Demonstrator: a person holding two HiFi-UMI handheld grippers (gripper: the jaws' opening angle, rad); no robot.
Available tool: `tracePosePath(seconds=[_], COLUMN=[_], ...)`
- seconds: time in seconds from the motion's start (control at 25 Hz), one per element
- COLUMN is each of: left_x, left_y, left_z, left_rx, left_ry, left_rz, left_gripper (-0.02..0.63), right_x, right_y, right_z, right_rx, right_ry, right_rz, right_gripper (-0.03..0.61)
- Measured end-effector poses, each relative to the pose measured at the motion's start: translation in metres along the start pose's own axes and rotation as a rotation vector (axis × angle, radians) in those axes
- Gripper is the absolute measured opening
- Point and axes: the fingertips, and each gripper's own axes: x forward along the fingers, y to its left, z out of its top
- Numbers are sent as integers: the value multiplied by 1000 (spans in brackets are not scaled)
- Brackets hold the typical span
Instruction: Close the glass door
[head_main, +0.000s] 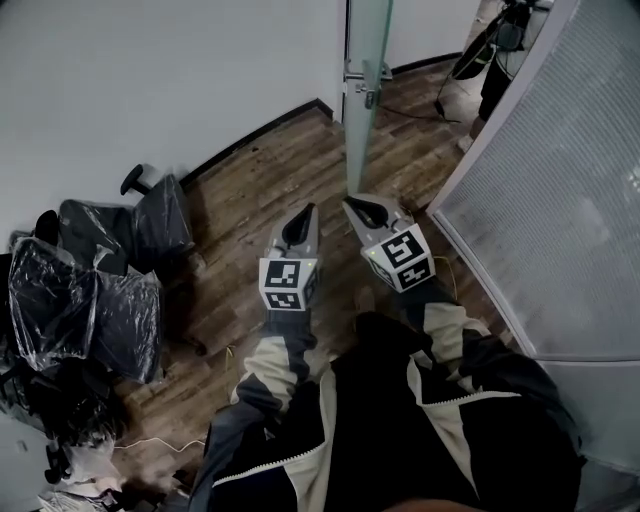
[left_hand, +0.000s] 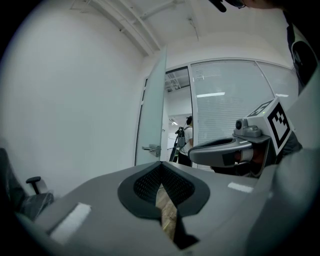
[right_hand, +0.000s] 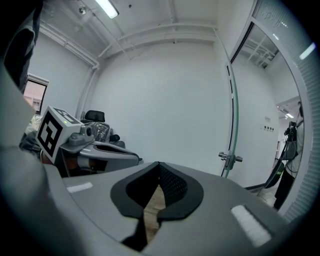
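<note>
Left claw (head_main: 303, 214) and right claw (head_main: 360, 207) are pressed together, empty. The glass door (head_main: 368, 40), upper centre, looks heavy, stiff and slick; push by its handle (head_main: 366, 78).

Person wears a jacket (head_main: 400, 430), black with cream panels and thin white piping; the sleeves (head_main: 275, 365) show grey and cream sections. Left tool (head_main: 304, 212) and right tool (head_main: 352, 205): grey moulded shells with black textured inner pads, each bearing a white cube (head_main: 288, 283) printed with black square markers
</note>
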Motion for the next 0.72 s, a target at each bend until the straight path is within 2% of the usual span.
tracePosePath(seconds=[0.28, 0.44, 0.72], left_x=[86, 145, 219], left_y=[44, 68, 109], left_z=[-10, -11, -5], left_rx=[14, 14, -6], left_ry=[32, 83, 91], left_rz=[32, 45, 76], left_gripper=[8, 9, 9], right_x=[67, 117, 182], right_y=[-81, -125, -176], right_z=[1, -2, 5], right_rx=[57, 120, 151], right_ry=[-67, -55, -72], right_rz=[-22, 7, 40], right_gripper=[5, 5, 5])
